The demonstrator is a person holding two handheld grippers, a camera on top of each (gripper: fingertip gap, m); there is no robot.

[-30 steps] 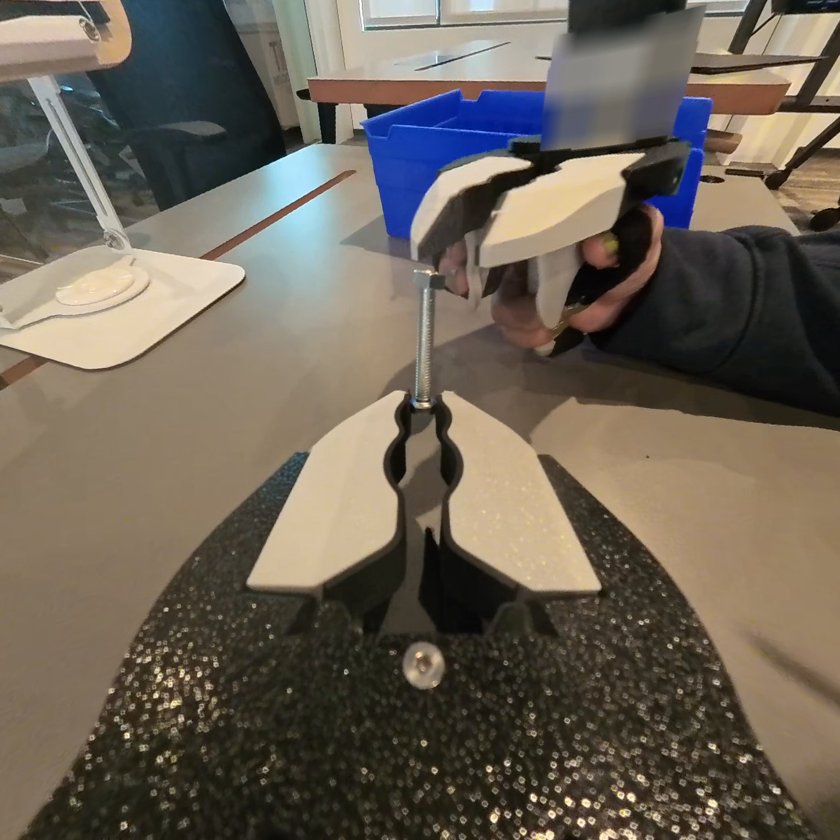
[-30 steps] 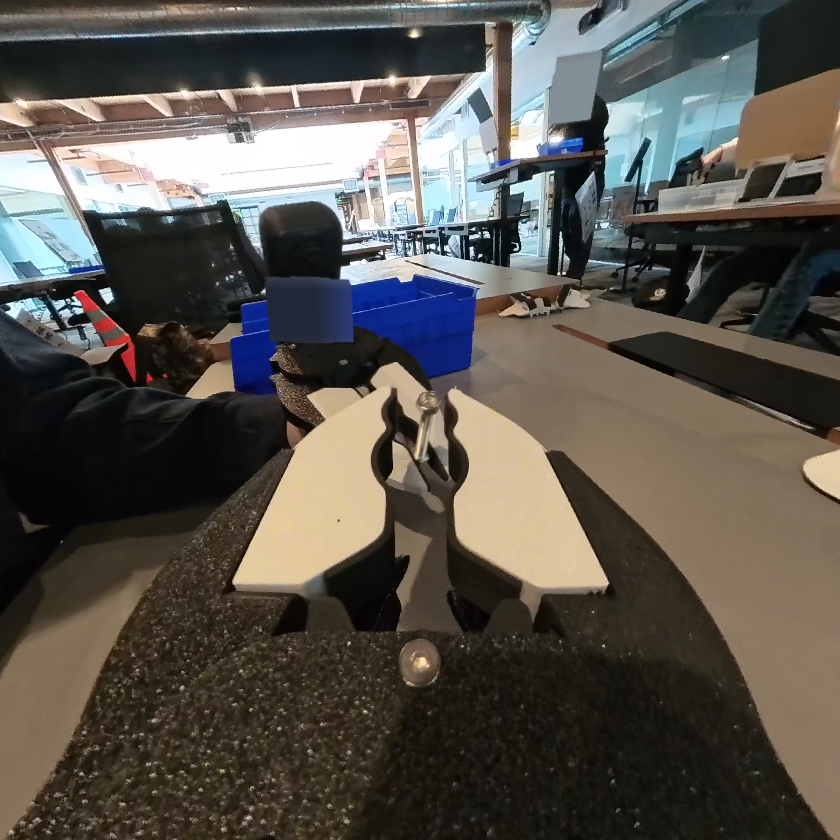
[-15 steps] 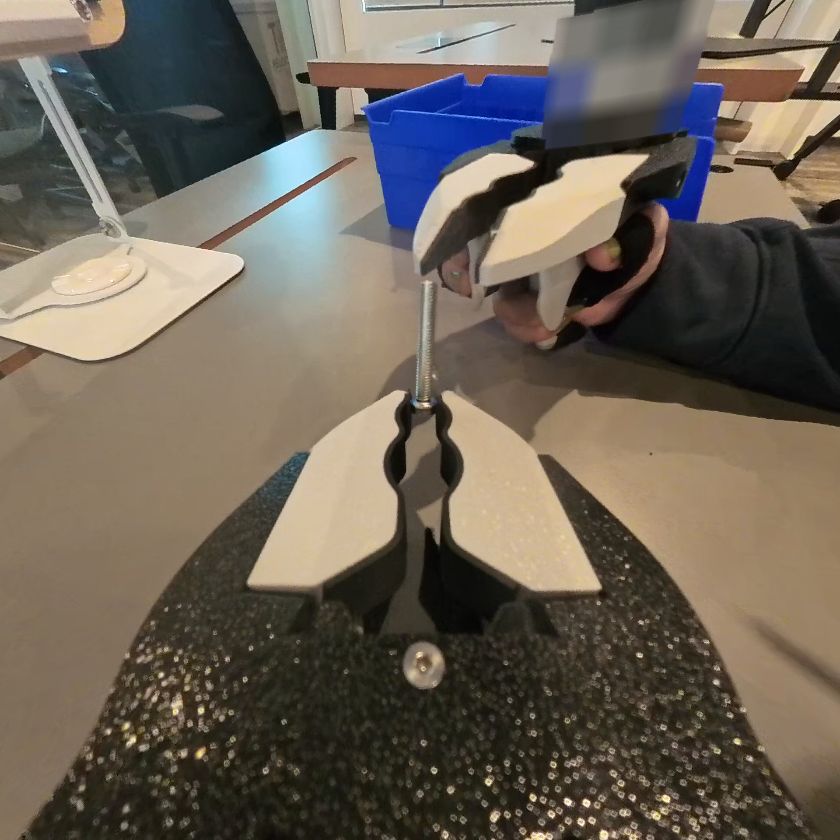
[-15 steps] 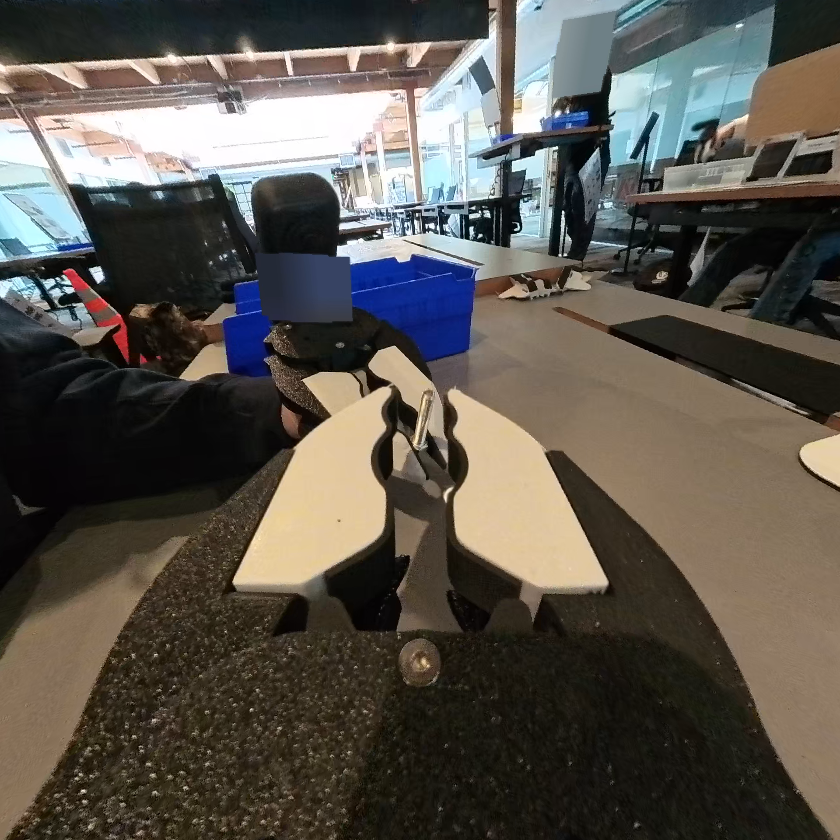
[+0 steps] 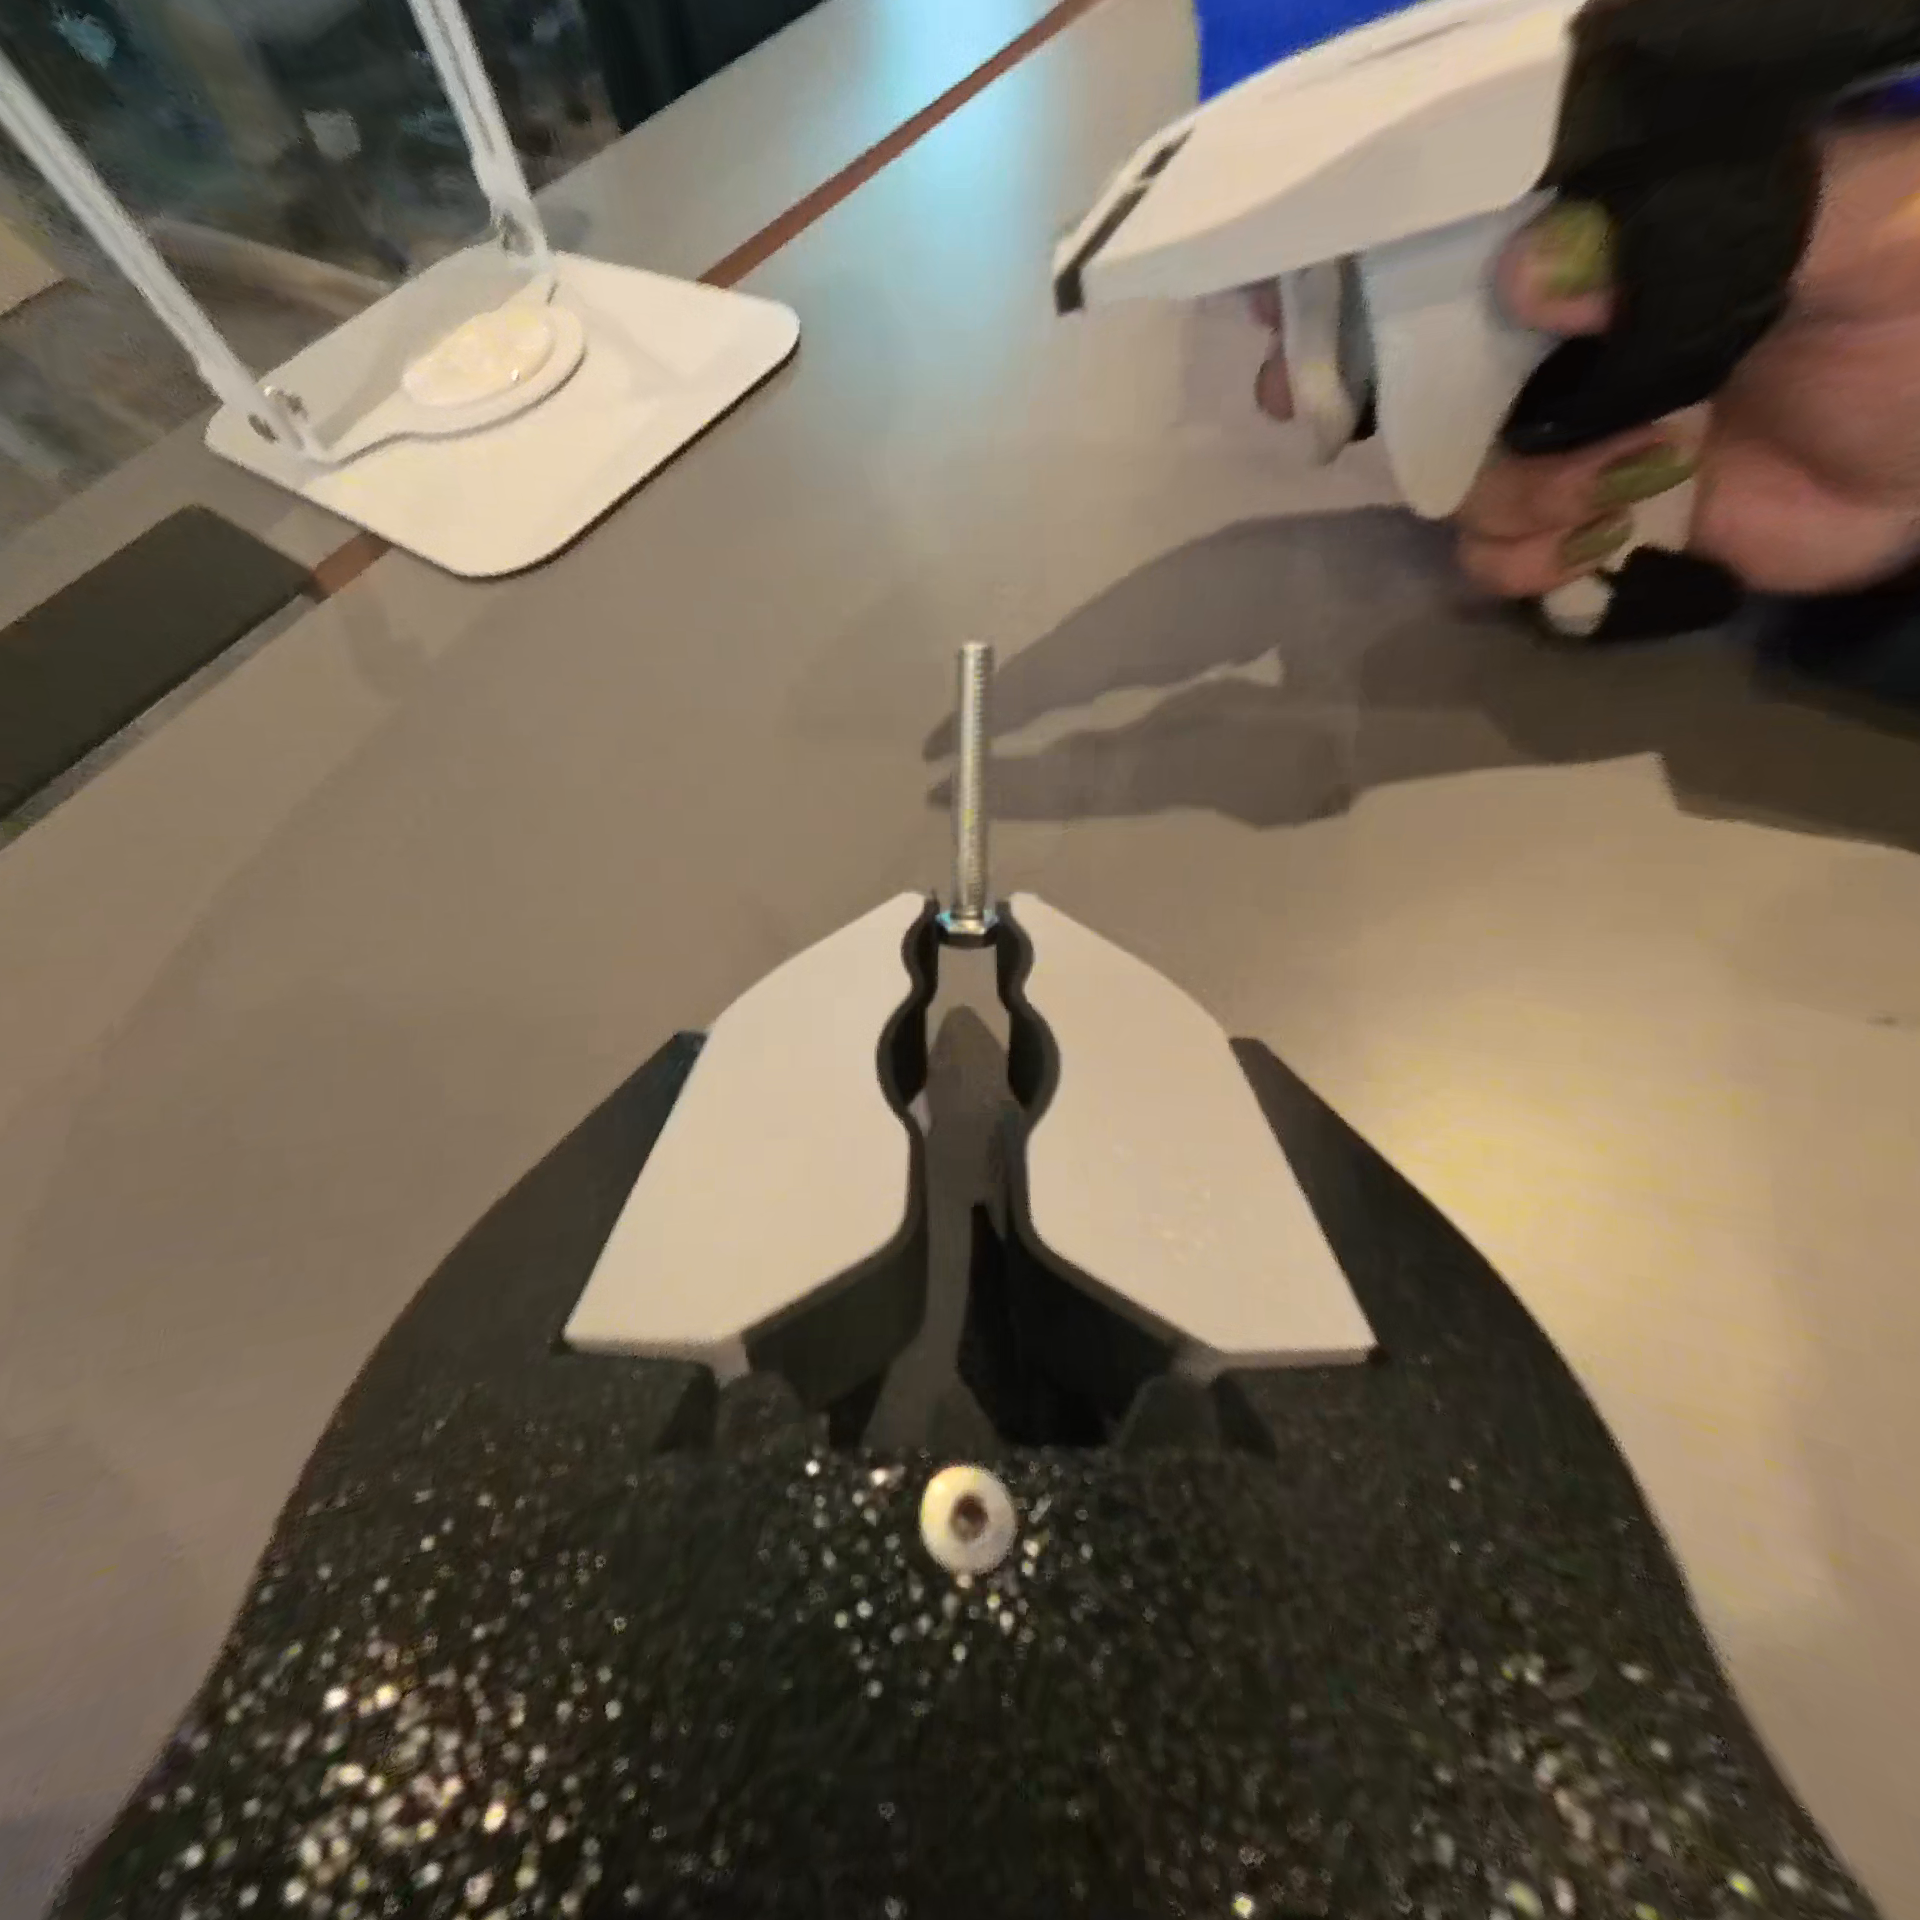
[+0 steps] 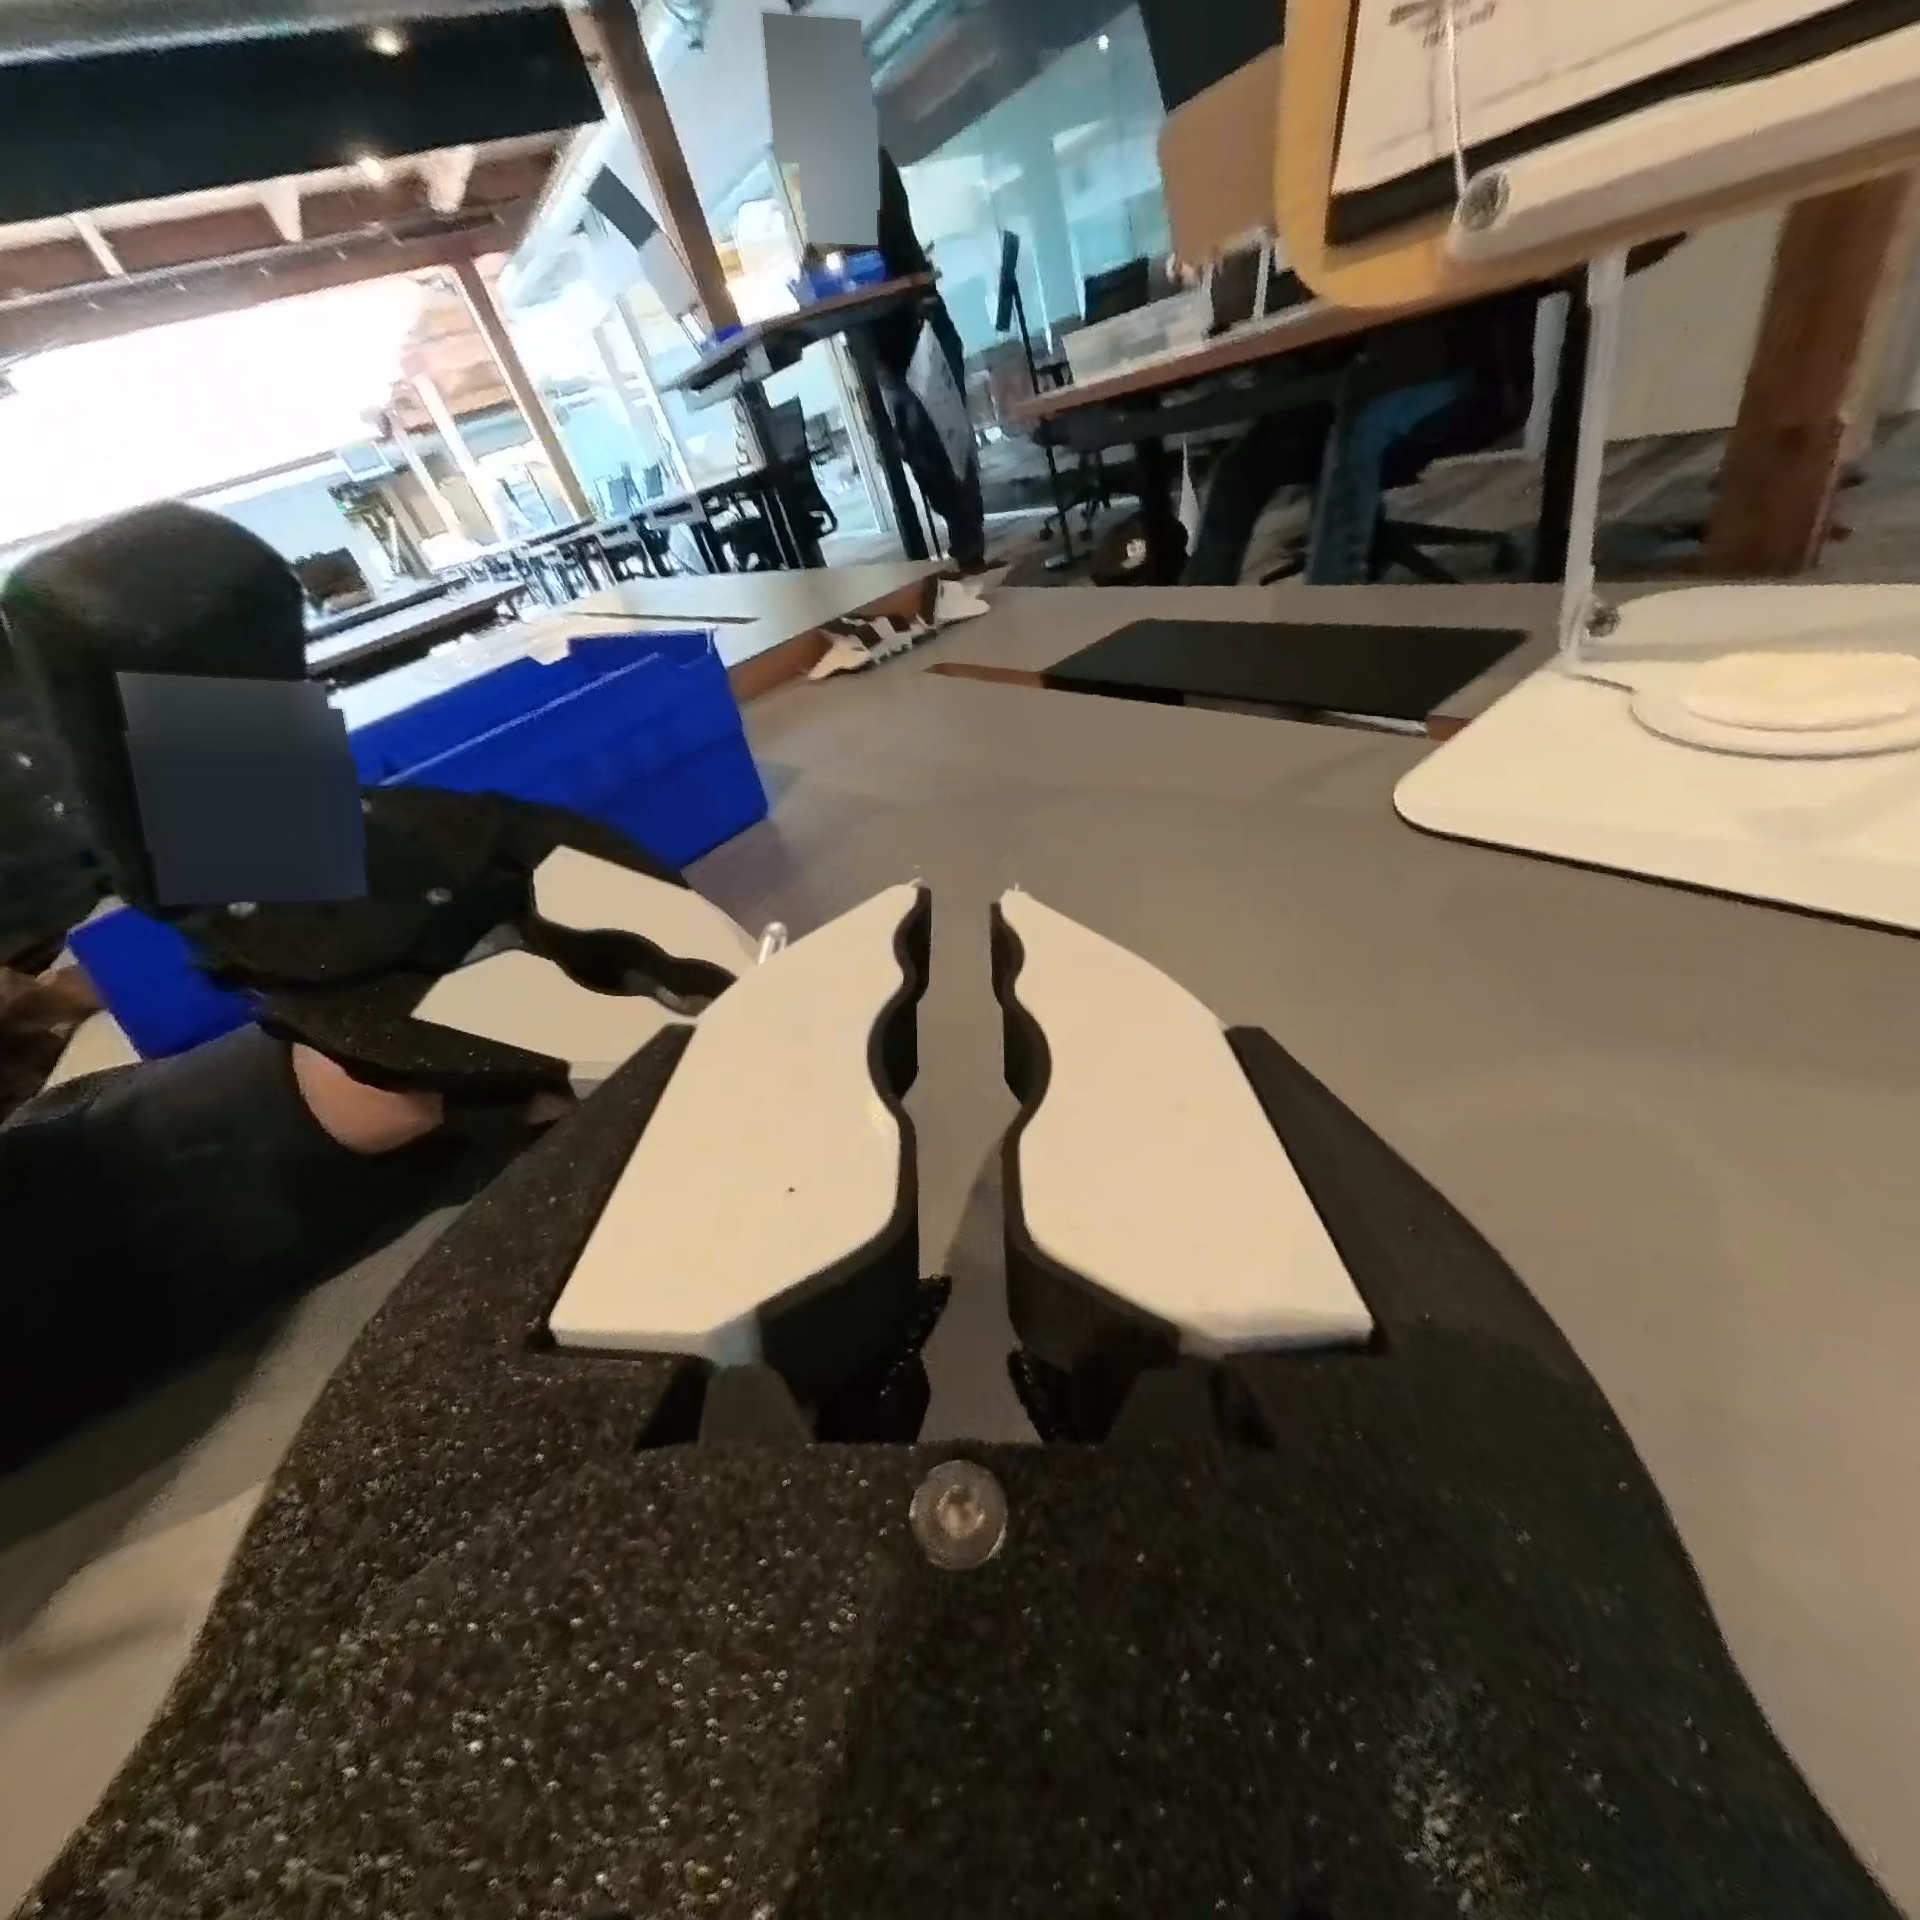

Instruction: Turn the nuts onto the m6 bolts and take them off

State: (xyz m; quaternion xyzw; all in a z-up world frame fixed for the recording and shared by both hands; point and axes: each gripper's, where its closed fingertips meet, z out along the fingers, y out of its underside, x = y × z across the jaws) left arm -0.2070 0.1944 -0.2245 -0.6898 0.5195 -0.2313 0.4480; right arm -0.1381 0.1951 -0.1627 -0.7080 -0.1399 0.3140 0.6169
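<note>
My left gripper (image 5: 968, 925) is shut on the hex head of a silver bolt (image 5: 971, 769). The threaded shank points forward over the grey table (image 5: 468, 935), and its tip is bare. No nut shows in either view. My right gripper (image 6: 958, 904) has a narrow gap between its fingers with nothing in it. In the left wrist view it (image 5: 1075, 275) is held by a hand at the upper right, well clear of the bolt. In the right wrist view the left gripper (image 6: 707, 977) is at the left, with the bolt's tip (image 6: 772, 932) just showing.
A white stand base (image 5: 499, 416) sits at the far left of the table, also in the right wrist view (image 6: 1662, 810). A blue bin (image 6: 582, 748) stands behind the left gripper. A black mat (image 6: 1278, 665) lies farther back. A person stands by distant desks. My hands' fingertips stand some 10 cm from each other.
One second ago a nut sat on the bolt's tip beside the right gripper; now the tip is bare. The right gripper has drawn away to the right, its jaws closer together.
</note>
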